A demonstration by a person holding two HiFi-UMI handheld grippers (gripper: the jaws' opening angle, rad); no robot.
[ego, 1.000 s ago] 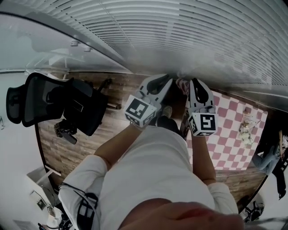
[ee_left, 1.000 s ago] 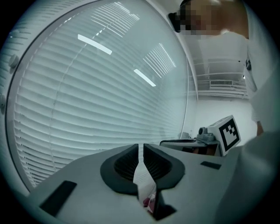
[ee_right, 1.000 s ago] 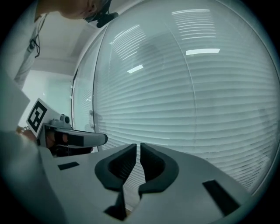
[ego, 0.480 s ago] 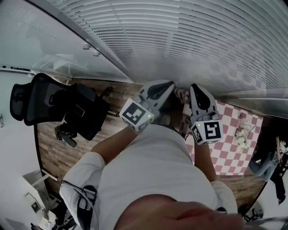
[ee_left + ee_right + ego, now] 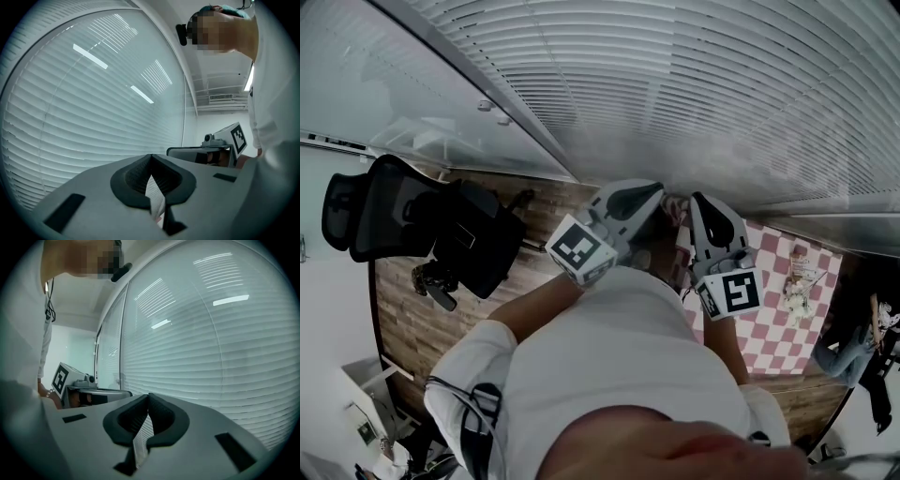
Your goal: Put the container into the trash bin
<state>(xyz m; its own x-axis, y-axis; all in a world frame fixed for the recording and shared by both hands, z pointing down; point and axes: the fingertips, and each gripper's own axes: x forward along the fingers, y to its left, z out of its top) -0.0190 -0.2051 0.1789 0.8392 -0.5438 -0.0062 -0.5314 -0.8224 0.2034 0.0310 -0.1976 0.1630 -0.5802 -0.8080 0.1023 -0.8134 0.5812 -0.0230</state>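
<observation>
Two closed: left tongs [image 5: 151,158], right tongs [image 5: 149,396].

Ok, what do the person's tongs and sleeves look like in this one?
The left tongs and right tongs: light grey moulded shells, black ribbed inner faces. Each carries a white cube with black square markers. The person wears a white short-sleeved top.

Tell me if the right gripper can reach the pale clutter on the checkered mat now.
Probably not: the right gripper is shut and aimed at the window blinds, and the pale clutter lies on the checkered mat off to its side.
</observation>
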